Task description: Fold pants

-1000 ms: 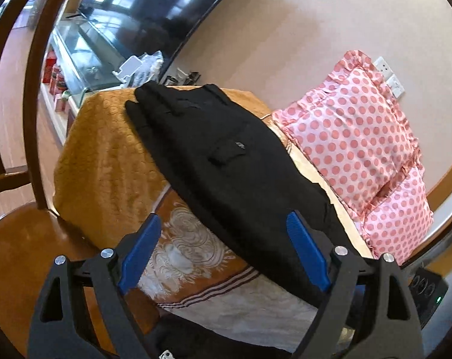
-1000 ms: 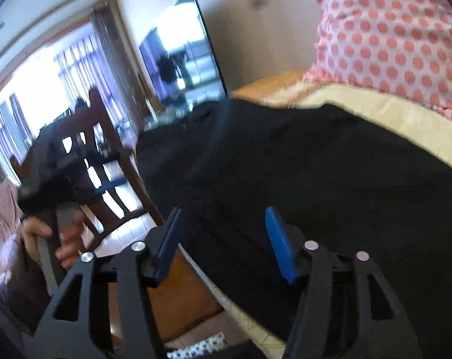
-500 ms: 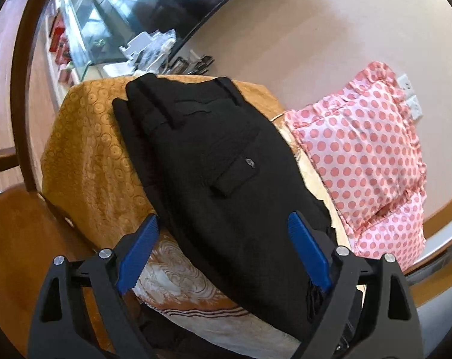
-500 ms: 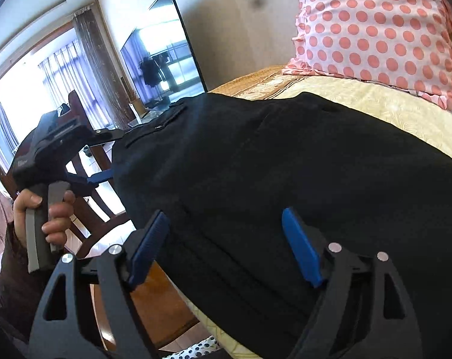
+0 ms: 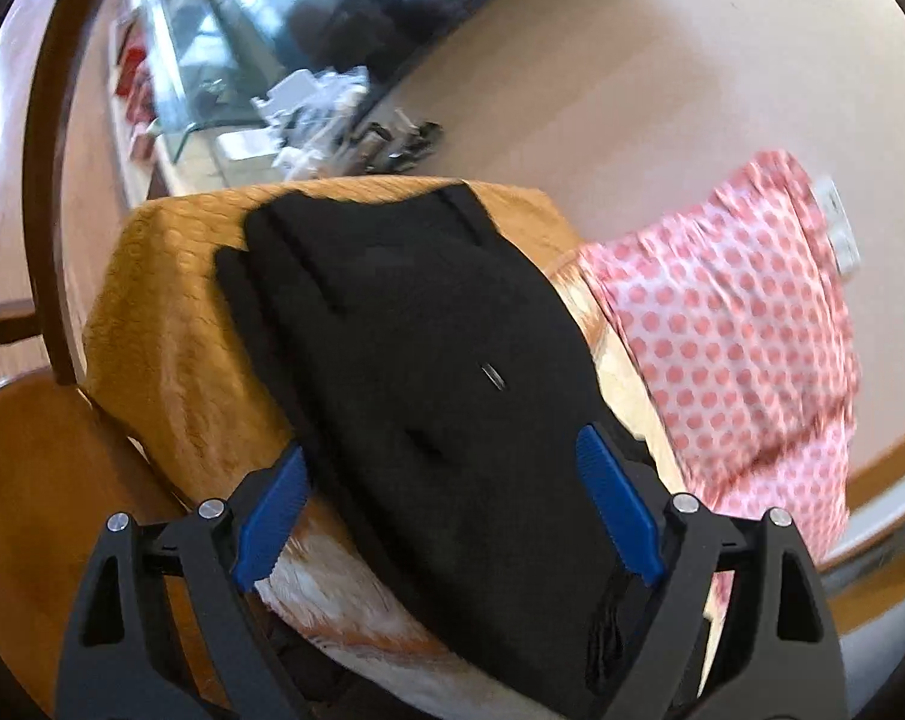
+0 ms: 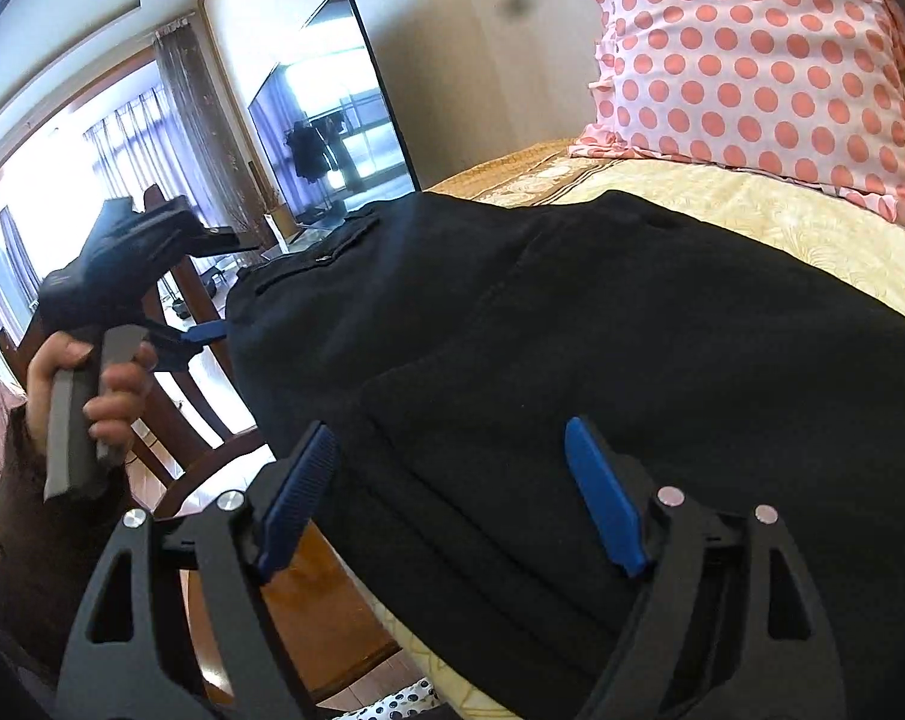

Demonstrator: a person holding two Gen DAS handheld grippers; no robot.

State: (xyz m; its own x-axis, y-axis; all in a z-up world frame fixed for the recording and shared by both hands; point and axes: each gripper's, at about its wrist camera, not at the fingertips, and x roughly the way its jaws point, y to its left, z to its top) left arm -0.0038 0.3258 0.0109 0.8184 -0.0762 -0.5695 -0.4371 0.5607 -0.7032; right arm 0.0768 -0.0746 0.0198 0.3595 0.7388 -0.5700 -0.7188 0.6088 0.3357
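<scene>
Left wrist view: my left gripper (image 5: 446,516) hangs with jaws wide, holding nothing, its blue pads either side of the black pants (image 5: 428,372). The pants lie on the gold bedspread (image 5: 164,312), long axis running from 5 o'clock near me to 11 o'clock, waistband at the far end by the bed's corner. A pink dotted pillow (image 5: 734,324) stands at 3 o'clock, beside the pants. A wooden chair (image 5: 26,468) sits at 8 o'clock.

Right wrist view: my right gripper (image 6: 452,492) has jaws wide, empty, over the pants (image 6: 602,336), whose waistband points to 10 o'clock. My left gripper (image 6: 203,333) appears at 9 o'clock, one blue pad at the waistband edge; contact is unclear. The pillow (image 6: 752,54) rests at 1 o'clock.
</scene>
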